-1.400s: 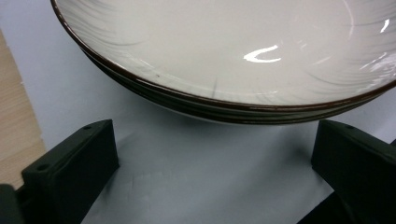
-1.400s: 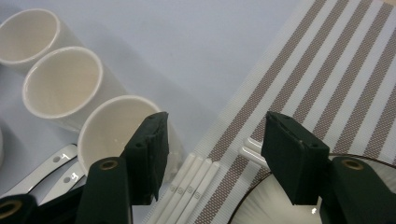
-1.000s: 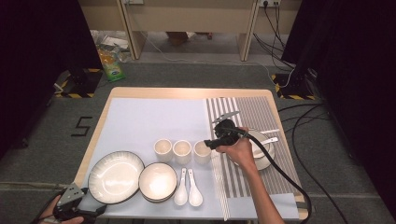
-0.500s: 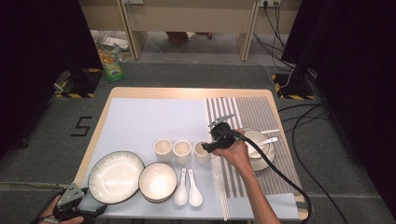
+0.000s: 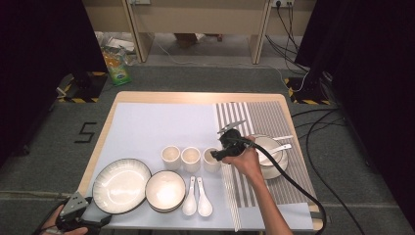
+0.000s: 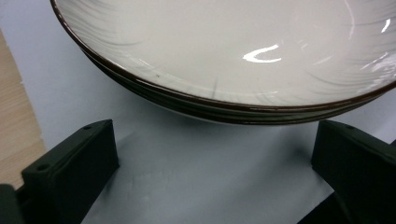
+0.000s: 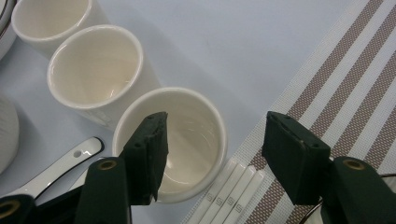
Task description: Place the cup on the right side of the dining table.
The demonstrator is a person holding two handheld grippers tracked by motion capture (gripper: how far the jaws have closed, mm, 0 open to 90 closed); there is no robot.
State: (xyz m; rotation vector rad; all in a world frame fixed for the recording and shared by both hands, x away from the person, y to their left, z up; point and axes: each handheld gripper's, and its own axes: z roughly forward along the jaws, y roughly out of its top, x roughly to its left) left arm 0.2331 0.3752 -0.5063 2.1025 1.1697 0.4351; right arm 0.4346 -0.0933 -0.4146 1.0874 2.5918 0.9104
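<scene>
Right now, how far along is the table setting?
Done: one bowl with spoon sits on the striped mat. In hand: the right gripper, jaws open, straddles the nearest cup's rim. Left: two cups, two spoons, small bowl, big plate.

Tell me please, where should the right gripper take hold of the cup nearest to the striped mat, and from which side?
Probably by the rim wall of the cup, from above. It stands upright with its mouth open, and the right gripper already hangs over it, jaws open, one jaw over the inside and one outside, on the striped mat side. The other side is crowded by the next cup, which stands close.
</scene>
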